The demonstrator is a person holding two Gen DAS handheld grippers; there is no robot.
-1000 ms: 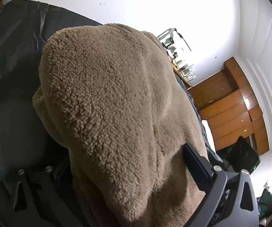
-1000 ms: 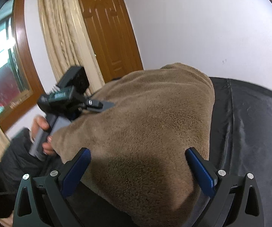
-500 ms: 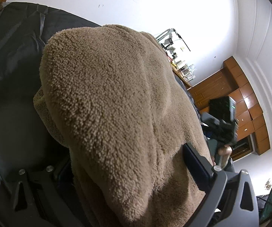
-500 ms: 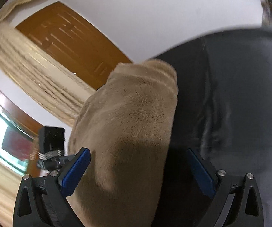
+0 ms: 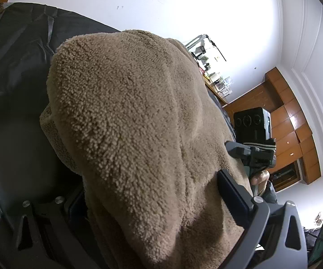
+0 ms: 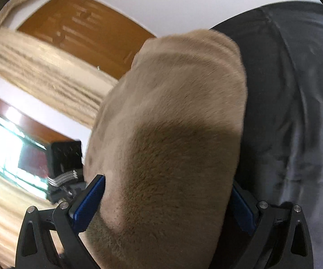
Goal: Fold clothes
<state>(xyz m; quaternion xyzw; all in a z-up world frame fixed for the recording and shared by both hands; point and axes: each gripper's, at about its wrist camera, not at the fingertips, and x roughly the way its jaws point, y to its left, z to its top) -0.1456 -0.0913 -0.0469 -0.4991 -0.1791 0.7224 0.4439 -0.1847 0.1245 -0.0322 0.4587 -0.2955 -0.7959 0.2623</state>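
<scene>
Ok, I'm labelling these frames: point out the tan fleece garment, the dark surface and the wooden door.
tan fleece garment (image 5: 139, 123): left wrist view, middle of its nubbly face.
dark surface (image 6: 296, 89): right wrist view, bare wrinkled part.
wooden door (image 6: 82, 22): right wrist view, panel centre.

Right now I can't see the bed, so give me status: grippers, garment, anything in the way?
Left hand-held gripper and right hand-held gripper straddle bunched tan fleece garment; clamping unclear. Garment on dark cover. Nothing blocking.

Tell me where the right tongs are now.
In the left wrist view the right tongs sit at the right edge of the brown fleece, below the wooden cabinets; in their own view the fleece fills their gap.
</scene>
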